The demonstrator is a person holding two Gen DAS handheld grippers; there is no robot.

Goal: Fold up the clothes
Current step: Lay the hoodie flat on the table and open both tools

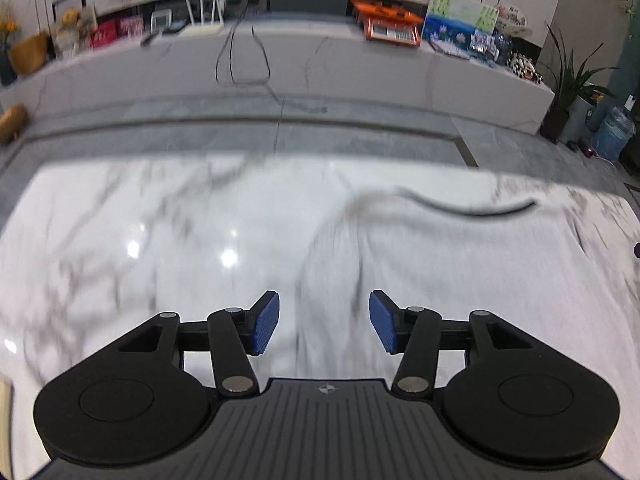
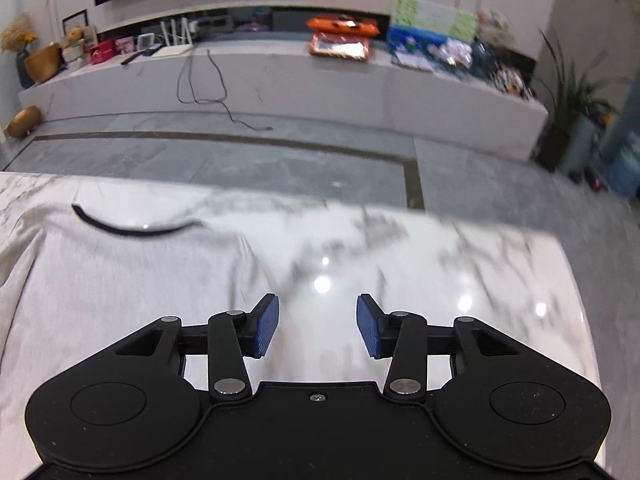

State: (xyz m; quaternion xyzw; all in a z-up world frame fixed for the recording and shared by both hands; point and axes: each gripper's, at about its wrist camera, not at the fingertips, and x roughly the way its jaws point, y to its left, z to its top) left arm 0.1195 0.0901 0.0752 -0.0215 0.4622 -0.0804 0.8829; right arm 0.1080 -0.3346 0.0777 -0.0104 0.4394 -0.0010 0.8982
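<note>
Both sets of jaws are standing spread and empty over the counter [image 1: 120, 220]. The grey garment [image 1: 460, 264] is lying flat between them; a shallow pinch could be grabbing only one layer, or slipping.

No legible text anywhere.

Light grey shirt [image 1: 460, 264] with black collar trim, white grey-veined marble table [image 1: 132, 216], blue fingers [image 2: 266, 330]

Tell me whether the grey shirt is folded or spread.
Spread: the grey shirt lies flat on the marble table, dark collar showing.
</note>
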